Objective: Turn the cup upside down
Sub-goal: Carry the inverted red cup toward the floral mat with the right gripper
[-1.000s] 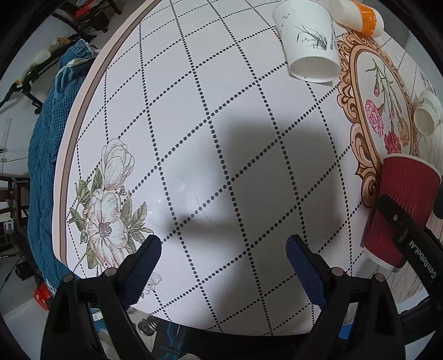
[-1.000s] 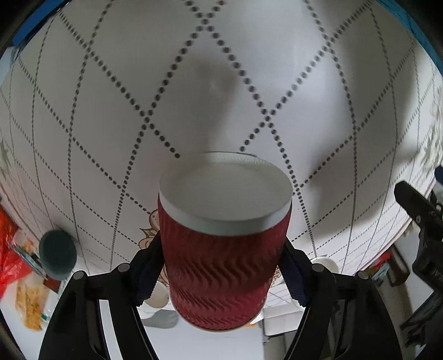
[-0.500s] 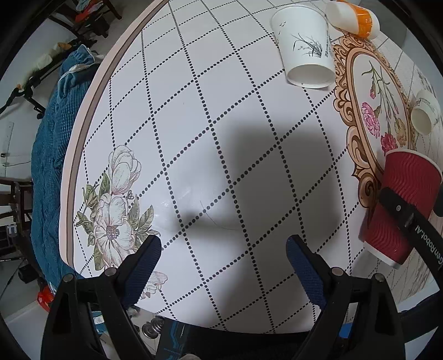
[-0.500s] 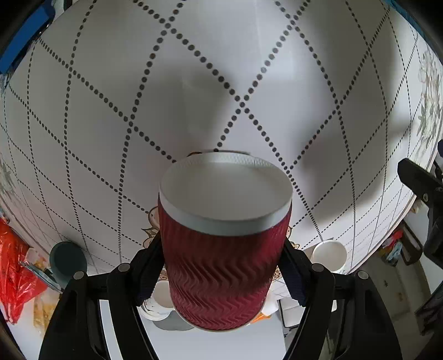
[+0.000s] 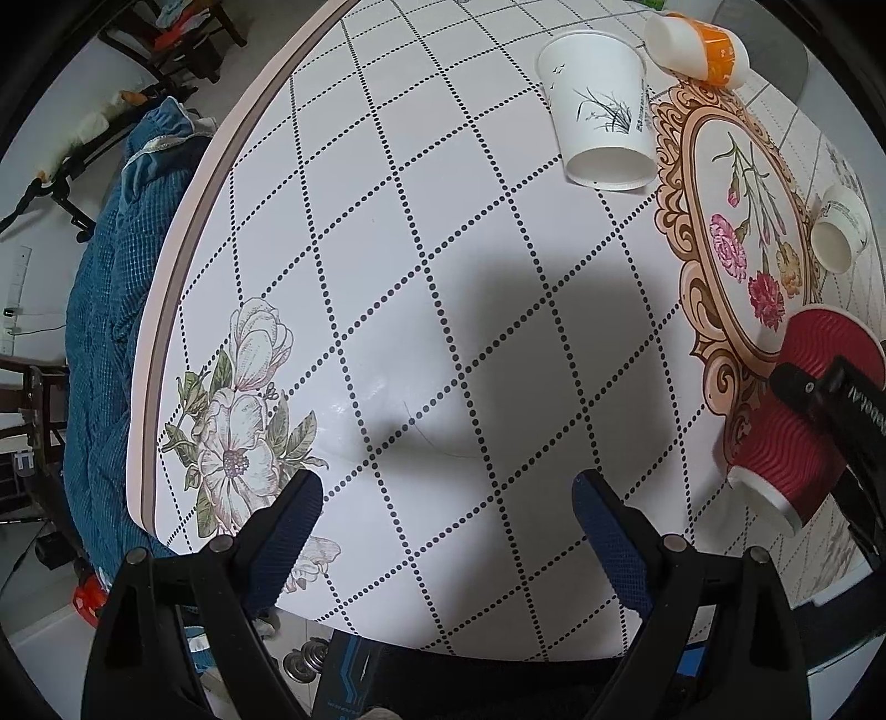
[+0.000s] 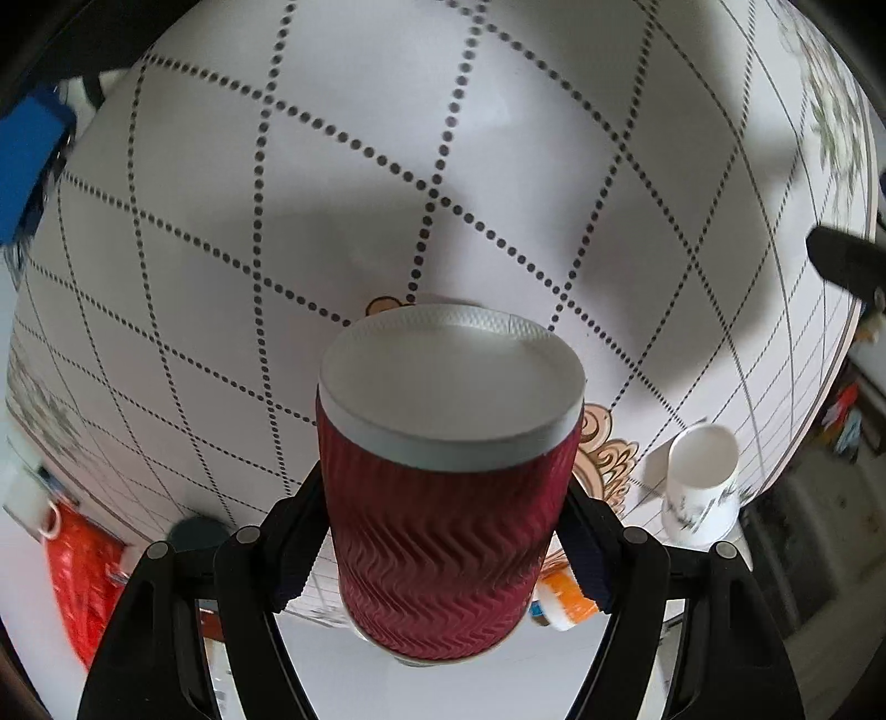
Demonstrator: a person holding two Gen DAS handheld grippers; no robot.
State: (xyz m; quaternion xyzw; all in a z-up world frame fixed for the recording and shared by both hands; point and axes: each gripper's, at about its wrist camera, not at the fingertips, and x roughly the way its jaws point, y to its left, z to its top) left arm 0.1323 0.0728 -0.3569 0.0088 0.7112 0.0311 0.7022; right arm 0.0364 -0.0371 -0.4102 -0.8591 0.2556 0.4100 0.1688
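White tabletop [image 5: 421, 232] with dotted diamond grid, flower prints, ornate gold oval frame print at its right side; blue quilted cloth [image 5: 111, 310] hangs off the far-left edge, cluttered room beyond.

Red ripple-wall paper cup [image 6: 443, 498] is in the right gripper [image 6: 443, 543], jaws clenched on the cup's mid-body from both sides. Right wrist view looks onto the cup's white flat end; cannot tell for sure whether that is a lid or the base. Left wrist view shows same cup [image 5: 797, 421] tilted over the frame print near the tabletop's right edge, white-rimmed end pointing down toward the surface; whether it touches the surface is unclear.

Left gripper [image 5: 448, 526] hovers over bare tabletop, jaws spread wide, nothing between them.

Other items: white paper cup [image 5: 601, 127] with grass print, an orange-and-white bottle [image 5: 698, 41] just beside it, a small white cup [image 5: 839, 235] near the frame's right side.

Handling judgement: cup looks light, thin-walled, crushable; ripple sleeve gives decent friction so slip risk low. Mid-body hold is sensible, stiffer near the rim ring than at the centre, so squeeze lightly. Likely empty, so weight is trivial; main risk is denting the wall or tipping on set-down if the end doesn't land flat.
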